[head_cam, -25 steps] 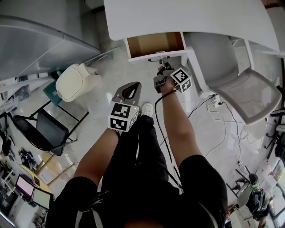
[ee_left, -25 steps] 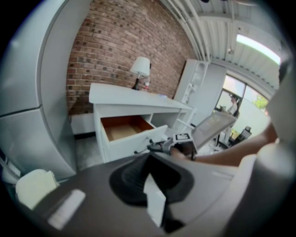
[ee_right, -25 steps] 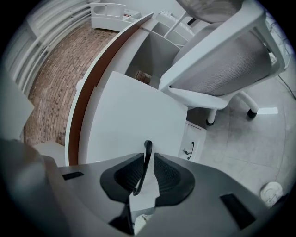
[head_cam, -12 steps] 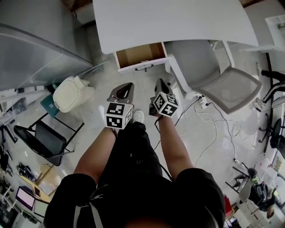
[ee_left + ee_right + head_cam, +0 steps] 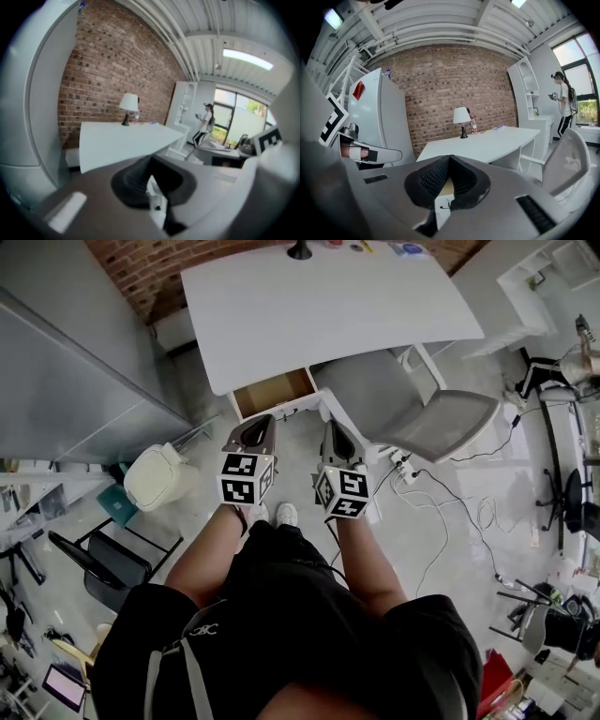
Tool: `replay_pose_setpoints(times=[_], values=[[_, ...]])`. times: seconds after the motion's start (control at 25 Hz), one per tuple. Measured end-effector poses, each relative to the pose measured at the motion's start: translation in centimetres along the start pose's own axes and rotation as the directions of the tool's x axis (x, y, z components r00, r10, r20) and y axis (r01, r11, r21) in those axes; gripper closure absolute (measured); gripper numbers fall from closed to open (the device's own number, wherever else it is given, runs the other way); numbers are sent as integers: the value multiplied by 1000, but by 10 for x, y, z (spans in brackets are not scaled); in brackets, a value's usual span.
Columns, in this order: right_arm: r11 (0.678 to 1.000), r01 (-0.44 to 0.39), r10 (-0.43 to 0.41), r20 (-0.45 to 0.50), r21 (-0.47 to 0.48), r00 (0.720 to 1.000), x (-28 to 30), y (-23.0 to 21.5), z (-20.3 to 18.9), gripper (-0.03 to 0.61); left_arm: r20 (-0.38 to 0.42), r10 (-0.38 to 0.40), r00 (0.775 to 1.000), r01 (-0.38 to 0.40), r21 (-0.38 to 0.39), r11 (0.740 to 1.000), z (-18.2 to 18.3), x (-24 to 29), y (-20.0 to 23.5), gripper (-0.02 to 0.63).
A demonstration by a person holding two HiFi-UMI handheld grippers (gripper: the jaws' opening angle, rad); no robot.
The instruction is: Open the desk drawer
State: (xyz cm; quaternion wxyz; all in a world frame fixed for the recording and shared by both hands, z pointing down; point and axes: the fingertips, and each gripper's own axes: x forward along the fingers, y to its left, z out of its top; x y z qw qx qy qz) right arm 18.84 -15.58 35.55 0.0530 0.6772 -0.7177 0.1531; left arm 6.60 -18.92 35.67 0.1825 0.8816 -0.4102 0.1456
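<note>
White desk (image 5: 319,306), wooden drawer (image 5: 274,393) standing open, half hidden beneath the top.
Left gripper (image 5: 260,421) and right gripper (image 5: 332,427) both closed, empty.

Black shorts (image 5: 281,563), seemingly white shoes (image 5: 278,514), grey left tool (image 5: 263,420), right tool (image 5: 331,426).

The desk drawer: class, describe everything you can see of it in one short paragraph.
The desk drawer is pulled out from under the white desk, toward its left end in the head view. Its inside looks like light brown wood and seems empty. Its front panel is white, with a small dark handle. Nothing touches it: the left gripper and right gripper hang just short of its front, both shut.
</note>
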Motion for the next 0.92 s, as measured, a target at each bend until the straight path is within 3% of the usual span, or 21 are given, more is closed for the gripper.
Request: replay_pose_setpoints(times=[0.36,0.92], values=[[1000,13,-10,122,-26,992,-20,8,73,580,94,-50,994,39,114,993,68,-18,-28,617],[999,13,-6,147,-46,989,-20,13,89,580,120,-77,990,59,147,987,84,-17,-33,617]])
